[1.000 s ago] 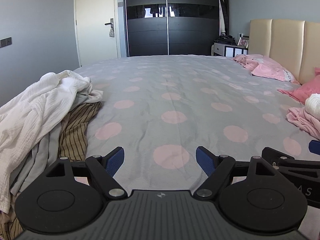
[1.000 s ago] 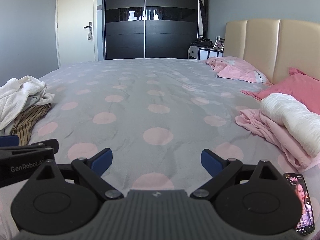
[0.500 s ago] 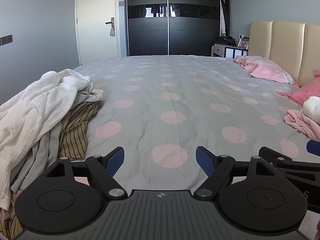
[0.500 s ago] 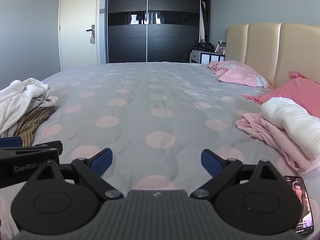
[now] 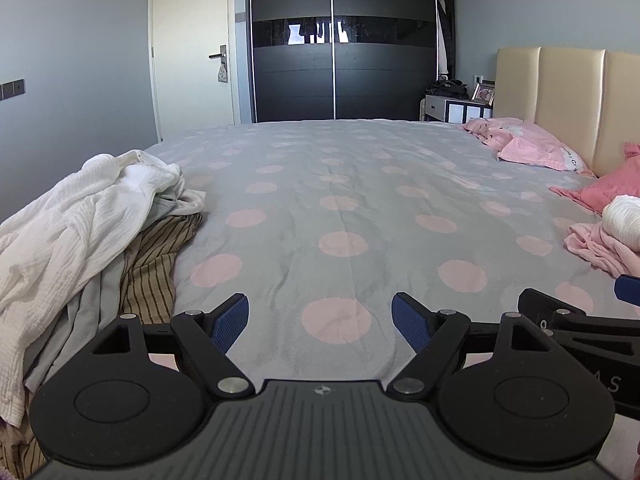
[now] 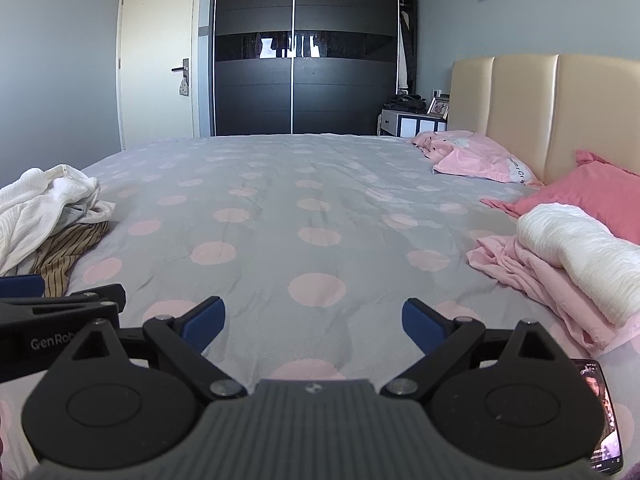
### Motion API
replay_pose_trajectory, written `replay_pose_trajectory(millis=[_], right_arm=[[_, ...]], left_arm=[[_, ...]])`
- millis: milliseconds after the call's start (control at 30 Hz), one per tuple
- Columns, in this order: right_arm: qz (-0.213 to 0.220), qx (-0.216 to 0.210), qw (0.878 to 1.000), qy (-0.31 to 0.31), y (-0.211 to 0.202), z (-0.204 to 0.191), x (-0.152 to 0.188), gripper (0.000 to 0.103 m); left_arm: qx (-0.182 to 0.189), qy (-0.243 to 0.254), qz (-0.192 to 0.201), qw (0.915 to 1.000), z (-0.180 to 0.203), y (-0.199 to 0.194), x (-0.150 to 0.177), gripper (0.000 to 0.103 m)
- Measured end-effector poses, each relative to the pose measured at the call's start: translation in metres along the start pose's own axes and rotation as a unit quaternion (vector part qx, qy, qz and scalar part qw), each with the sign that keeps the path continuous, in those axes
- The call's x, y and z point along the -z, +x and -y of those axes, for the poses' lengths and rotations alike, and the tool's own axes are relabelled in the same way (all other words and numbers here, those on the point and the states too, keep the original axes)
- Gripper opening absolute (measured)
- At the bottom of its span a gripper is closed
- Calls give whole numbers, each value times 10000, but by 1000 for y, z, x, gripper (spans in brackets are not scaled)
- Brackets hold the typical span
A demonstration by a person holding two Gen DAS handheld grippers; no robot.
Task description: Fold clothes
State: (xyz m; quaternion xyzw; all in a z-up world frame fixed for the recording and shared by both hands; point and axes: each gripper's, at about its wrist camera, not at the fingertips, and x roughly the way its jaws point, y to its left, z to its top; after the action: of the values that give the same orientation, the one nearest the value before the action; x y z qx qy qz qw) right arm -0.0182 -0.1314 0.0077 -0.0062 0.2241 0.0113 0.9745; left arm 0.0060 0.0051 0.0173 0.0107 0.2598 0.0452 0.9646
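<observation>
A heap of unfolded clothes lies at the bed's left edge: a white crinkled garment (image 5: 76, 216) (image 6: 36, 204) on top, a brown striped one (image 5: 156, 264) (image 6: 68, 252) and a grey one beneath. On the right sit a folded white roll (image 6: 580, 248) (image 5: 624, 220) on pink folded clothes (image 6: 540, 276) (image 5: 600, 244). My left gripper (image 5: 320, 322) is open above the grey bedspread, nothing between its fingers. My right gripper (image 6: 314, 324) is open too, side by side with the left, also holding nothing.
The bed (image 5: 340, 184) has a grey cover with pink dots. Pink pillows (image 6: 480, 156) lean by the beige headboard (image 6: 540, 112). A phone (image 6: 600, 412) with a lit screen lies at the near right. A dark wardrobe (image 5: 340, 40), a door and a nightstand stand beyond.
Both grippers have tilted up slightly, so the scene sits lower in each view. Neither gripper's opening has changed and the clothes have not moved.
</observation>
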Motion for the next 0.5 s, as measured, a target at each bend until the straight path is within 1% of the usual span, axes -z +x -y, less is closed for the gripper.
replay_pose_trajectory(millis=[500], right_arm=[[-3, 41, 10000, -9, -3, 0, 0, 96]], left_arm=[[48, 31, -52, 10000, 0, 2, -1, 79]])
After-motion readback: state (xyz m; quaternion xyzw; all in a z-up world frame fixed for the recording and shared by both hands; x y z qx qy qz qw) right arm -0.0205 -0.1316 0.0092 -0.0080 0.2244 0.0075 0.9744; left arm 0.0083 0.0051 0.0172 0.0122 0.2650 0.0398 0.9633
